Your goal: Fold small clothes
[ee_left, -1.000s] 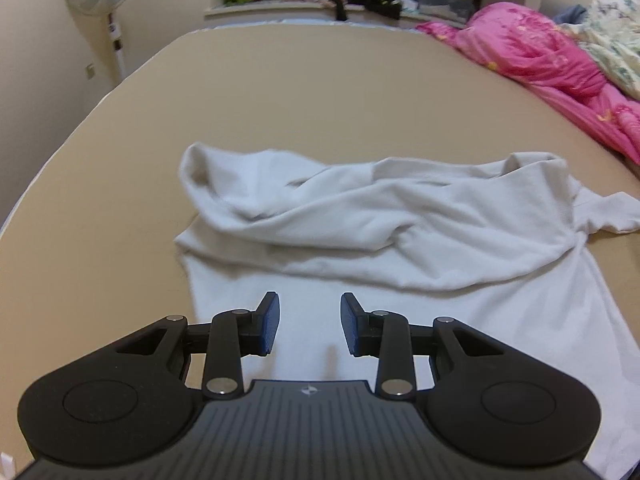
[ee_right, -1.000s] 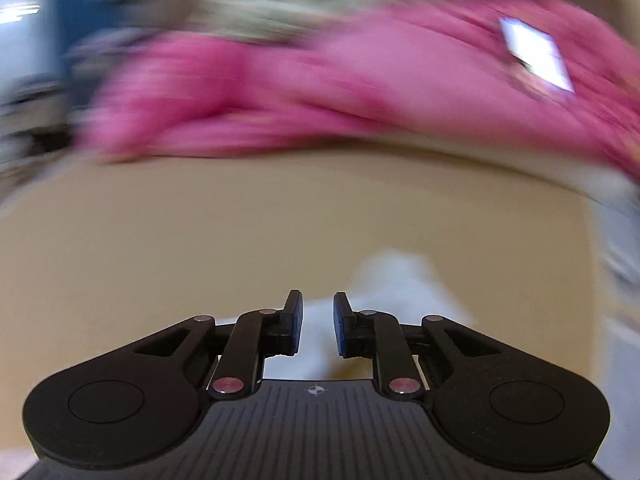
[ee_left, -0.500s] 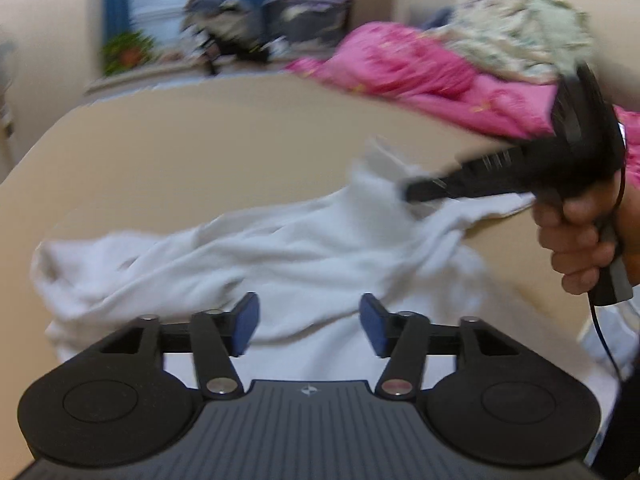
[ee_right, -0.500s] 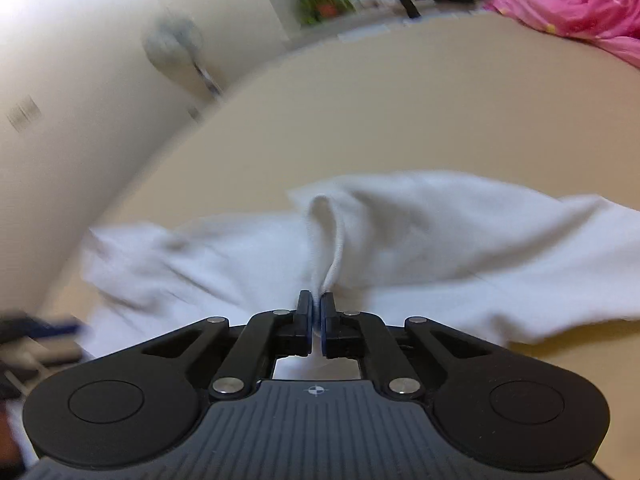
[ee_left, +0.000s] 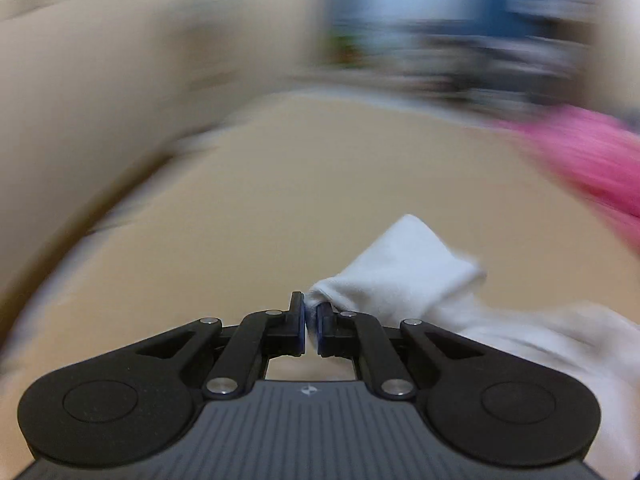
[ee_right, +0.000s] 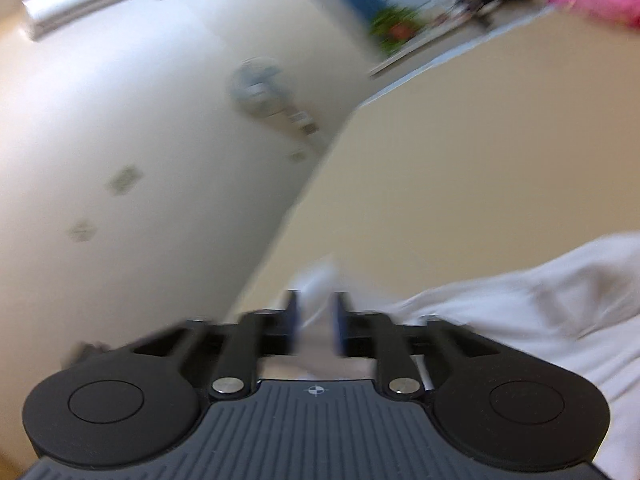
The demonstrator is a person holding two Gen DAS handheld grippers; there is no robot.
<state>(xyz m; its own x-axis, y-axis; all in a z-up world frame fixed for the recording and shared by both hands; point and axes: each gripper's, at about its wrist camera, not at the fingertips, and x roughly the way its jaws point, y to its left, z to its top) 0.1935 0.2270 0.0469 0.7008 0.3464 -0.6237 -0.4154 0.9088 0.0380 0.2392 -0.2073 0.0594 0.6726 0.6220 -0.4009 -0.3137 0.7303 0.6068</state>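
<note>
A white garment (ee_left: 404,276) lies on the tan bed. In the left wrist view my left gripper (ee_left: 311,312) is shut on a corner of it, and the cloth runs off to the right. In the right wrist view the garment (ee_right: 520,308) spreads to the right. My right gripper (ee_right: 314,320) is blurred with its jaws a little apart, and a bit of white cloth (ee_right: 316,284) shows between and beyond the tips.
The tan bed surface (ee_left: 300,184) stretches ahead. A pink blanket (ee_left: 592,160) lies at the right. A white wall (ee_right: 120,140) with a standing fan (ee_right: 260,88) is at the left. A plant (ee_right: 392,28) sits on the far sill.
My left gripper has closed on a corner of the garment and swung left. My right gripper, shut on the cloth half a second ago, now has its jaws apart and has turned left.
</note>
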